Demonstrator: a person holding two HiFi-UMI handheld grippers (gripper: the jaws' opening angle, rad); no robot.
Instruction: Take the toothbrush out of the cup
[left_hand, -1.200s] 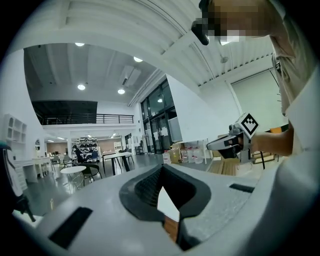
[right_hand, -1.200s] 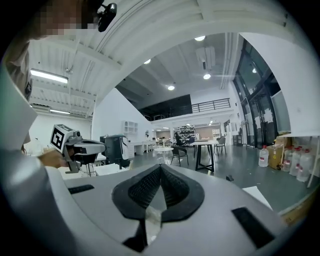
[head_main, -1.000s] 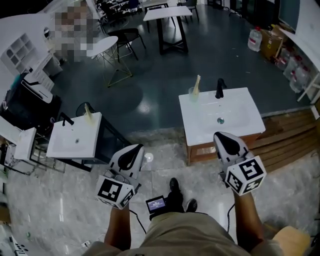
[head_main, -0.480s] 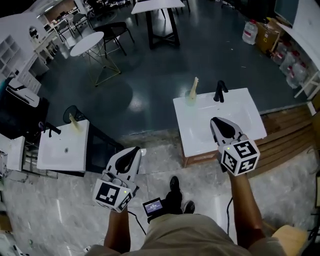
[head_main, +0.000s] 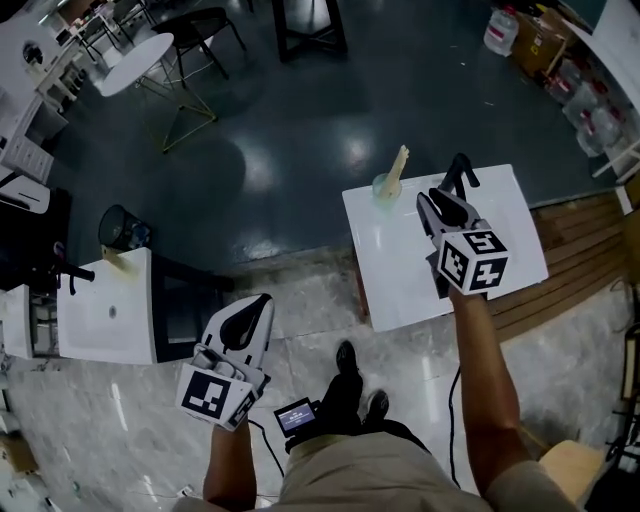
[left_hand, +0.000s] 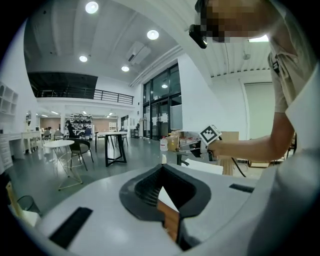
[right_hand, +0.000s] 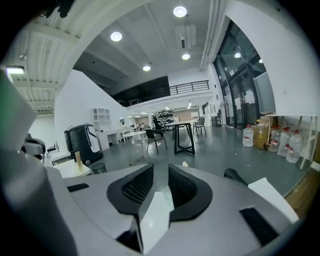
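the toothbrush (head_main: 398, 166) stands in the cup (head_main: 386, 187) on the sink (head_main: 400, 270). the right gripper (head_main: 432, 203) has just spread its jaws, nothing between them yet — bump the cup and it tips. the left gripper (head_main: 258, 303) is pressed together, empty.

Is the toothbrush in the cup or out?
In: the toothbrush sticks up, leaning, from the cup on the washbasin's back corner.

The toothbrush (head_main: 398, 165) is cream, its cup (head_main: 384, 187) pale green, at eleven o'clock on the white sink (head_main: 392, 265). The faucet (head_main: 460, 172) is black. The left gripper (head_main: 258, 303) and right gripper (head_main: 428, 200) are pale grey with black-and-white marker cubes.
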